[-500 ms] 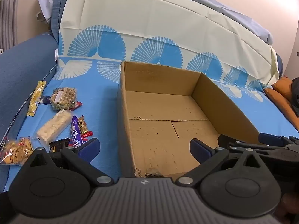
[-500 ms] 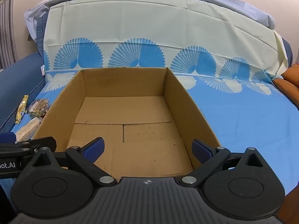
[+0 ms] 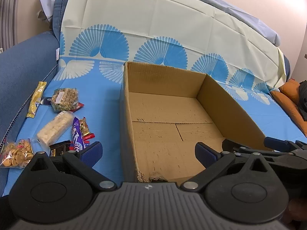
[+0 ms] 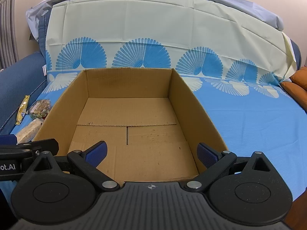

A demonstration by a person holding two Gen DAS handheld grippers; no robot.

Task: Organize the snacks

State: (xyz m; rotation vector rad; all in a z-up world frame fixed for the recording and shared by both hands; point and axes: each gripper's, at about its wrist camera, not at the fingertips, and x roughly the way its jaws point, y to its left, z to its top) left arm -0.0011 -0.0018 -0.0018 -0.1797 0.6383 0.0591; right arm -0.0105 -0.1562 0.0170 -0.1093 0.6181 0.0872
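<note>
Left wrist view, left to right. Blue sofa arm (image 3: 21,72) at far left. Snacks in a loose cluster on the blue sheet (image 3: 107,107), all left of the box, none inside it: gold bar (image 3: 36,99) against the arm seam; cookie bag (image 3: 16,152) at the near left edge; clear nut pack (image 3: 65,99) further back, lying over a red wrapper (image 3: 80,105); pale wafer pack (image 3: 54,129) on a diagonal in front of it; dark wrapper (image 3: 59,149) at its near end; purple bar (image 3: 77,135) just beside, with a small red-gold bar (image 3: 85,127) touching its right side.

Left gripper (image 3: 147,154) wide open, holding nothing; left finger (image 3: 92,152) over the sheet near the purple bar, right finger (image 3: 206,154) over the box floor, near-left box corner between them.

Box (image 3: 126,118) open-topped, cardboard, nothing in it, near-left corner torn. Right gripper's fingers seen edge-on at lower right, over the box's near-right corner. Orange cushion (image 3: 287,99) at far right.

Right wrist view: gold bar (image 4: 22,109), nut pack (image 4: 40,106) and wafer pack (image 4: 28,131) visible left of the box (image 4: 193,103). Right gripper (image 4: 152,153) wide open, holding nothing, both fingers over the near part of the box floor. Fan-print cover (image 4: 153,28) drapes the backrest behind.
</note>
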